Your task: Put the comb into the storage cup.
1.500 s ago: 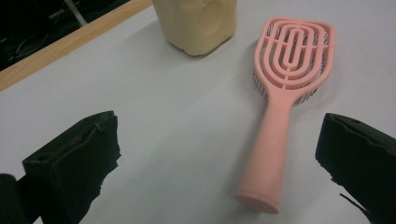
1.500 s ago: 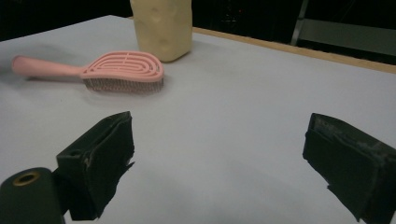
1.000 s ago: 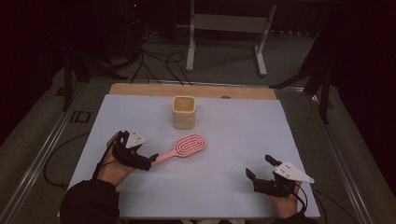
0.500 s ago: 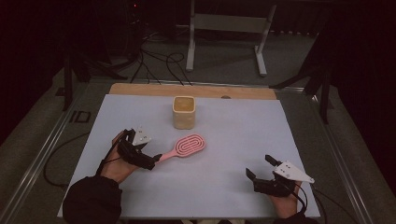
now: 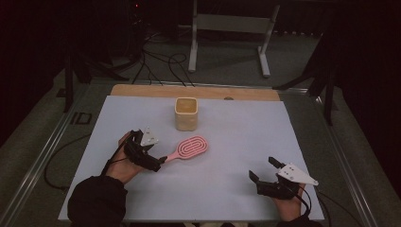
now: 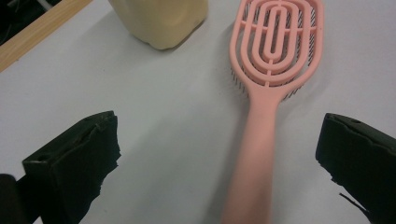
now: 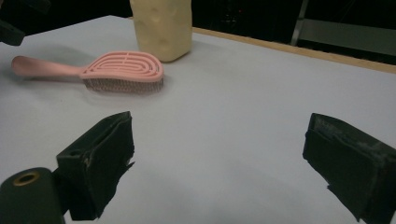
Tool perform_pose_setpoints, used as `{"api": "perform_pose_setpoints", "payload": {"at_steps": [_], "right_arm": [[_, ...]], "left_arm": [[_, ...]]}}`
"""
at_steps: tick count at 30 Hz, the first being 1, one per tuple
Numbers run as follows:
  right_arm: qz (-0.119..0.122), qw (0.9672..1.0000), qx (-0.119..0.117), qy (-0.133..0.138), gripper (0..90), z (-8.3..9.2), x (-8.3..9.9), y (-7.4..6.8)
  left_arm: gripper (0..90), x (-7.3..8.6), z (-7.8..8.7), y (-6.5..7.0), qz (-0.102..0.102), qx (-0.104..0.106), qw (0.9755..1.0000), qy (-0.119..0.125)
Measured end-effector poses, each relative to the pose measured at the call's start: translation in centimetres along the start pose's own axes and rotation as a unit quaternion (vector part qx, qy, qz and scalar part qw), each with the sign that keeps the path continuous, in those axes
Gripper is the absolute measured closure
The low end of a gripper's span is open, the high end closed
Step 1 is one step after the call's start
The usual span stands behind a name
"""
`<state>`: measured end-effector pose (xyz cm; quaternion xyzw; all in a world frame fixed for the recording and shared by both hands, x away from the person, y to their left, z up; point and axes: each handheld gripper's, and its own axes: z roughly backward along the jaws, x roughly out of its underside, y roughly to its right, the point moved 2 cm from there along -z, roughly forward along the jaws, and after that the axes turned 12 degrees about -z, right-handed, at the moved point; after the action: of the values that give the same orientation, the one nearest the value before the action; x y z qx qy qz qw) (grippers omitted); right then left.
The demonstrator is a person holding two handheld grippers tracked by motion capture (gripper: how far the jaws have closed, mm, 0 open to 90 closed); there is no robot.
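A pink hairbrush lies bristles down on the white table, its handle pointing toward my left gripper. In the left gripper view the jaws of the left gripper stand wide open. The brush handle runs between them, nearer the right jaw and touching neither. A cream cup stands upright just beyond the brush head. My right gripper rests near the front right of the table, open and holding nothing. From the right gripper I see the hairbrush and the cup farther off.
The white table top ends at a wooden strip along the back. Beyond it stand a metal stand and cables on a dark floor. A metal rail runs along the table's left side.
My left gripper has moved a little to the right, so the brush handle now lies between its open jaws. The right gripper, brush and cup have stayed put.
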<state>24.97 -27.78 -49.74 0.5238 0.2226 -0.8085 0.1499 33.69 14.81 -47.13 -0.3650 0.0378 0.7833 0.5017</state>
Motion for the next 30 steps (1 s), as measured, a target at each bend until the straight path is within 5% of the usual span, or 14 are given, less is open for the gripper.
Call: {"api": "perform_pose_setpoints", "payload": {"at_steps": [30], "right_arm": [[0.0,1.0,-0.002,-0.002,8.4,0.0,0.0,0.0]], "left_arm": [[0.0,-1.6,-1.7,-0.1,-0.008,0.019,0.9996,-0.02]]}}
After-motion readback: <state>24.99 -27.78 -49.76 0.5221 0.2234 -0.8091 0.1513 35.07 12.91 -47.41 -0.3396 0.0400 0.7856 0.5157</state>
